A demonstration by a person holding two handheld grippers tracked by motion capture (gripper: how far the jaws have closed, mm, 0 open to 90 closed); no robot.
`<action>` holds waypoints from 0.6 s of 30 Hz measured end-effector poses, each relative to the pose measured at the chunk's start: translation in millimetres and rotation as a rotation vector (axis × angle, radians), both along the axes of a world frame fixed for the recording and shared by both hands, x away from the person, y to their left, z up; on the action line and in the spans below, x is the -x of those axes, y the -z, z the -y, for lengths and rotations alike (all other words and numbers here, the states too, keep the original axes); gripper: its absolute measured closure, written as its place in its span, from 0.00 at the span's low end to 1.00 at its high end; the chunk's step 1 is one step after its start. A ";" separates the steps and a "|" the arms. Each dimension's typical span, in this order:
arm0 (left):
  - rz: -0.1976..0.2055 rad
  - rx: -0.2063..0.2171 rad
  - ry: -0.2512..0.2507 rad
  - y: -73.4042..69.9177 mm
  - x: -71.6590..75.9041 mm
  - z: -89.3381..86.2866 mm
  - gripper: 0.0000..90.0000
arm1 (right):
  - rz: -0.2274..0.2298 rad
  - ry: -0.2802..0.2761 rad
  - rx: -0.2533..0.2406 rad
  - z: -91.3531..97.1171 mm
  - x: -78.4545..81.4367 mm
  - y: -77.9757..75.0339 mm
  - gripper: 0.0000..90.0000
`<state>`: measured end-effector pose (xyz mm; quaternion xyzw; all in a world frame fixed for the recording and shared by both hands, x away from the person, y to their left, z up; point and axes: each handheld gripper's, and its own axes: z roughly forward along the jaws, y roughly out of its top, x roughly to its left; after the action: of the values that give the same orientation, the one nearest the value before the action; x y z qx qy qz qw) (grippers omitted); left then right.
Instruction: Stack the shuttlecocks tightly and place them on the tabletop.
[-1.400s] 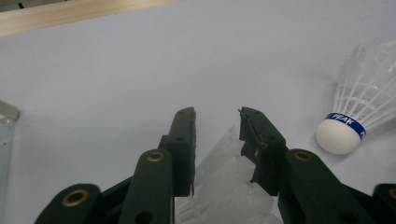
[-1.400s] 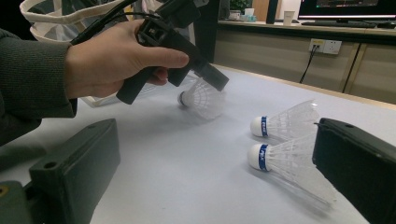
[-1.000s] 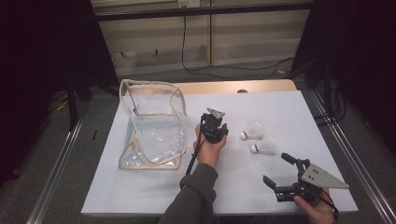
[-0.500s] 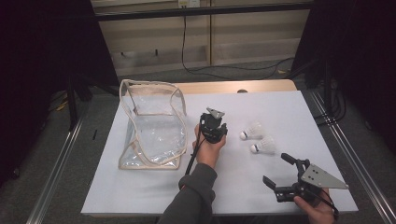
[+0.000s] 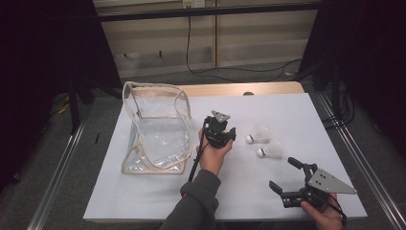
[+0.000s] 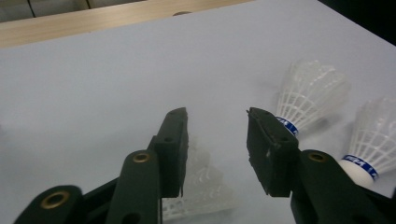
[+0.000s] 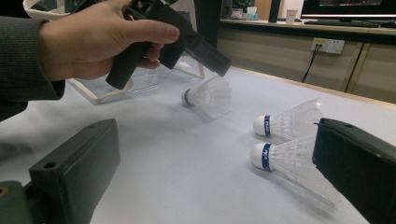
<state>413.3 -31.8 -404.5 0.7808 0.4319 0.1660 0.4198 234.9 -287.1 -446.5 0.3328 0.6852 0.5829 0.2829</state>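
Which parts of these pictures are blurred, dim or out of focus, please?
High view: dark surroundings, evenly lit white table, sharp enough. Left gripper view: the shuttlecock beneath the jaws is soft and hazy, while the two shuttlecocks at right are crisper. Right gripper view: the near jaws are blurred; the hand and the background are sharper.

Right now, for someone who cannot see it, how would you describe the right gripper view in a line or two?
A person's left hand holds the left gripper just above a white shuttlecock lying on the white table, its jaws having just been opening, nothing pressed between them. Two more shuttlecocks lie side by side to the right, and the right gripper stands open in the foreground.
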 end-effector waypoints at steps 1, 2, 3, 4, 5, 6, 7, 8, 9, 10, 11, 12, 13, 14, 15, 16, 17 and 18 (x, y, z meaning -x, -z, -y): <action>0.003 -0.002 0.012 -0.5 0.6 -0.4 0.63 | 0.000 0.000 0.000 0.0 0.0 0.0 0.00; -0.001 0.009 0.027 -1.1 1.7 -0.2 0.58 | 0.000 0.001 0.000 0.0 0.1 -0.1 0.01; -0.005 0.011 0.043 -2.1 2.8 -0.4 0.57 | 0.001 0.000 -0.001 0.1 0.1 -0.2 0.00; -0.005 0.021 0.056 -2.7 3.9 -0.1 0.56 | 0.001 0.000 0.000 0.1 0.1 -0.2 0.00; -0.010 0.033 0.062 -3.5 5.0 -0.1 0.55 | 0.002 0.001 0.001 0.1 0.1 -0.1 0.01; -0.014 0.042 0.070 -4.3 5.9 -0.5 0.53 | 0.000 0.001 -0.001 0.1 0.0 -0.1 0.00; -0.020 0.049 0.080 -4.8 6.4 -1.1 0.51 | 0.001 0.002 0.001 0.2 -0.1 0.0 0.00; -0.026 0.053 0.084 -5.4 7.0 -1.7 0.51 | 0.001 0.002 0.001 0.2 -0.1 0.0 0.00; -0.024 0.053 0.091 -5.8 8.0 -2.2 0.48 | 0.000 0.001 0.000 0.1 0.1 -0.1 0.00; -0.022 0.053 0.092 -5.9 8.5 -2.2 0.48 | 0.000 0.001 0.000 0.1 0.1 -0.1 0.00; -0.022 0.054 0.100 -6.0 9.3 -2.4 0.44 | 0.000 0.002 0.000 0.2 0.2 -0.2 0.00; -0.026 0.058 0.111 -6.1 9.8 -2.5 0.44 | 0.000 0.002 0.000 0.2 0.2 -0.2 0.00; -0.037 0.056 0.122 -6.5 10.9 -3.0 0.42 | -0.001 0.000 -0.001 0.2 0.1 -0.1 0.00; -0.038 0.074 0.134 -6.0 11.9 -3.3 0.41 | -0.001 0.000 -0.001 0.2 0.1 0.0 0.00; -0.036 0.086 0.137 -5.5 13.0 -3.4 0.40 | 0.000 0.000 -0.001 0.3 0.0 0.0 0.00; -0.037 0.090 0.147 -4.9 14.0 -3.9 0.39 | 0.000 0.000 -0.002 0.2 0.0 0.0 0.00; -0.041 0.098 0.147 -3.8 15.0 -3.9 0.39 | 0.000 0.000 -0.002 0.2 0.0 0.0 0.00; -0.041 0.095 0.157 -2.5 15.6 -5.2 0.37 | 0.000 0.000 -0.002 0.2 0.0 0.0 0.01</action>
<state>397.7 -26.6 -402.0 0.7947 0.3852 0.0961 0.4591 234.9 -287.3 -446.5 0.3331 0.6846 0.5836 0.2825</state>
